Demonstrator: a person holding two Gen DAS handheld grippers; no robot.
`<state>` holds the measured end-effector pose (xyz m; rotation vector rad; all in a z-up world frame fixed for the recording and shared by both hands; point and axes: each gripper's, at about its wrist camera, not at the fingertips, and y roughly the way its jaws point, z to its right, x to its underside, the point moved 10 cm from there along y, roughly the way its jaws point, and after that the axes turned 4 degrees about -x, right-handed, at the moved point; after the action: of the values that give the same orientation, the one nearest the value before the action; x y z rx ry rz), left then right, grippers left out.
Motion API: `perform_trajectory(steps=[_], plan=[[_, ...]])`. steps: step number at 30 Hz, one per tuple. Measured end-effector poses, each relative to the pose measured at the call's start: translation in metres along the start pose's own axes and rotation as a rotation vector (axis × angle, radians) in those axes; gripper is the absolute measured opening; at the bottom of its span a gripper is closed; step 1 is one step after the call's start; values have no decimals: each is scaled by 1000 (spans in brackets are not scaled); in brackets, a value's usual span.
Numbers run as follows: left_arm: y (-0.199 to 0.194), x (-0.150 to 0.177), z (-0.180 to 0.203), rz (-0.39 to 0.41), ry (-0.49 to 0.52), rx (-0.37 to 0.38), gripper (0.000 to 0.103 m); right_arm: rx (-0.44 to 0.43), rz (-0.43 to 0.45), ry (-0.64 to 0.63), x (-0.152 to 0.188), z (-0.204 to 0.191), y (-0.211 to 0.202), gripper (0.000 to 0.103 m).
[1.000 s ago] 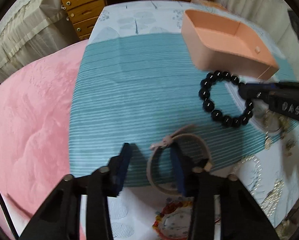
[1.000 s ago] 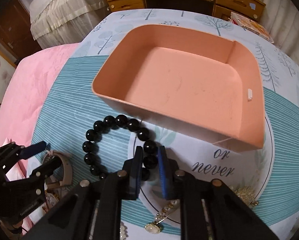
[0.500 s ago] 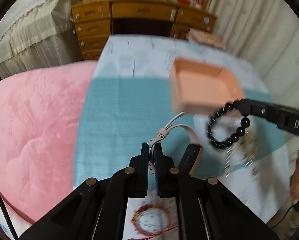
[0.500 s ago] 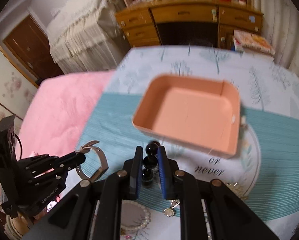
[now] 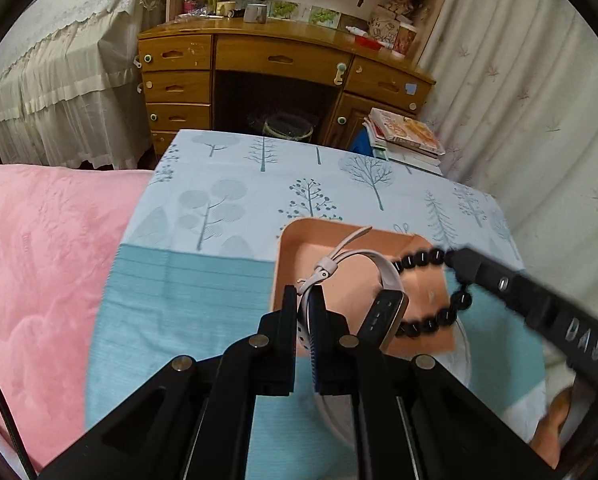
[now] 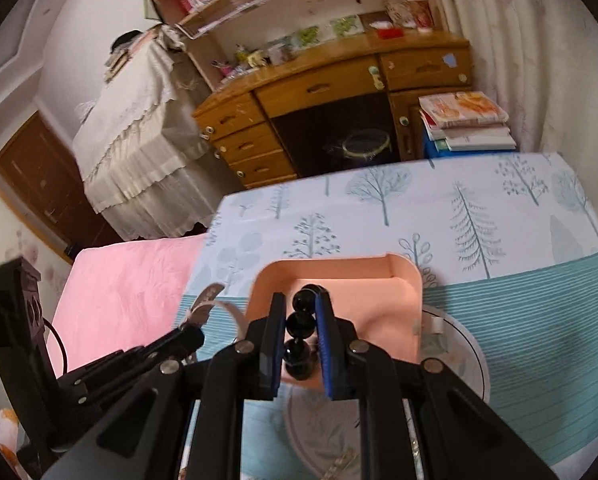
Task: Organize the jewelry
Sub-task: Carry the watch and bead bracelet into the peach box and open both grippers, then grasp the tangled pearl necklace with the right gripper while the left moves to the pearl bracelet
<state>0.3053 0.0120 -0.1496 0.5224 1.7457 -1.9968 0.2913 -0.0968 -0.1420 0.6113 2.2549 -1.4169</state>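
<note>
Ahead of both my hand-held grippers sits the pink tray. My left hand-held gripper pinches a watch by its strap; my right hand-held gripper clamps a black bead bracelet. Both dangle above the tray; releasing together, I judge, could tangle them or drop one over the rim.

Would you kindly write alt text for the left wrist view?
The left gripper pinches the strap of a pale pink watch, lifted above a peach tray. The right gripper holds a black bead bracelet beside it.
</note>
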Motion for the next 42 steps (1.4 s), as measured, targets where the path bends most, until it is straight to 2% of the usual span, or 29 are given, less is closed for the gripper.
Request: perform_trajectory(steps=[4,8,10,13,15,17,20,24,29,34,38,39,40,42], plan=[[40,2,4,-38,1,-40,4,66,-65,17,14,31,29,15],[73,10,6,-76,23,-88,6,152,-103,14,26,57,38,16],[77,13,7,-70,32,-99,12,146,-126,5,30,62,39,17],[72,14,8,-44,42,-97,33,128,-113,-1,31,61,31,17],[65,15,12,-33,41,-58,47,122,-99,-18,32,58,24,22],[54,17,13,-19,34,-42,54,118,-85,-27,33,53,18,28],[33,17,13,37,38,-74,67,106,-45,-46,38,43,3,32],[-2,18,13,110,45,-90,70,83,13,-74,46,29,-21,32],[-41,23,5,173,38,-130,74,121,110,-105,53,19,-54,32],[-72,33,2,208,48,-135,74,100,118,-94,67,15,-76,32],[-90,49,1,207,41,-108,79,133,89,-136,85,12,-87,32],[-96,55,0,211,40,-105,80,133,81,-139,91,12,-89,34],[-101,61,-1,213,42,-105,82,127,70,-139,97,11,-91,42],[-108,73,-1,216,46,-106,92,115,60,-136,108,10,-96,53]])
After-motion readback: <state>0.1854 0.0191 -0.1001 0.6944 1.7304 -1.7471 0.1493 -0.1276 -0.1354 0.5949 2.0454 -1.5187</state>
